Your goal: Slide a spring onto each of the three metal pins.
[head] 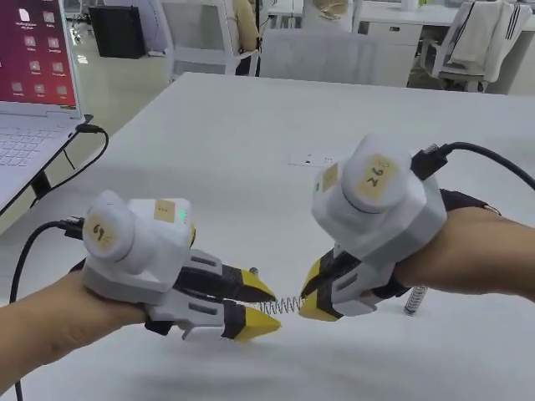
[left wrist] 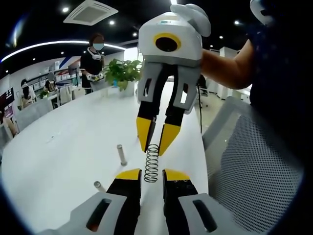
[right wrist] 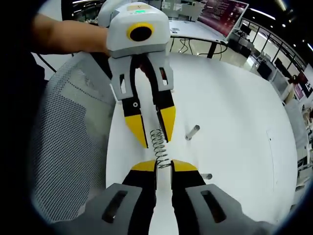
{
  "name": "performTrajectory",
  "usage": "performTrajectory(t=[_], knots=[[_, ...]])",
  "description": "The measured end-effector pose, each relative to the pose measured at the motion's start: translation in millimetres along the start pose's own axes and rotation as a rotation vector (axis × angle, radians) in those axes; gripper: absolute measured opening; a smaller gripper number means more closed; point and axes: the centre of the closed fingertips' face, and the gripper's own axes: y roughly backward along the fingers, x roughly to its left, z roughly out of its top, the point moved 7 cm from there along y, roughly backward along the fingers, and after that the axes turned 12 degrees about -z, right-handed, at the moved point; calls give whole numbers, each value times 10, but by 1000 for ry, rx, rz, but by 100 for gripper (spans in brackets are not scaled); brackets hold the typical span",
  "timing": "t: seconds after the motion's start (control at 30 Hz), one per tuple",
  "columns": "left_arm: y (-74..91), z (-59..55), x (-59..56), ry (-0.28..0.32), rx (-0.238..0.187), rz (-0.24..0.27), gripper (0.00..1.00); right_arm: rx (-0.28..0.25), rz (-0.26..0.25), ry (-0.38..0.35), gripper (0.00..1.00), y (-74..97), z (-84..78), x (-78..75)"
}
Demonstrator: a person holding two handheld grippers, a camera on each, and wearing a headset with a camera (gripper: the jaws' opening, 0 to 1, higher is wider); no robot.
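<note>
Pinching the spring (head: 282,306) at both ends, our left tongs (head: 269,311) and right tongs (head: 311,294) steady it above the desk (head: 251,150), probably regripping before a pin (left wrist: 121,154).

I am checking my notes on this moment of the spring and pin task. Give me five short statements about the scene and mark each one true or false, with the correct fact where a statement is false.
1. A spring spans between the tips of the left gripper and the right gripper. True.
2. A laptop stands at the right of the head view. False: the laptop is at the left.
3. Two bare metal pins show in the left gripper view. True: an upright pin and a nearer pin.
4. Every spring is held by a gripper. False: a second spring stands upright on the table, in no gripper.
5. Both grippers are wide open. False: each is closed on one end of the spring.
</note>
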Motion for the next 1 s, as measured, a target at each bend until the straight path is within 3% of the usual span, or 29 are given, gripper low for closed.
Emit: performTrajectory(t=[0.17, 1.0], knots=[[-1, -8, 13, -10, 2, 1, 3, 0, 0, 0, 8, -6, 2, 2], [2, -17, -34, -41, -1, -13, 1, -2, 21, 14, 11, -48, -11, 31]])
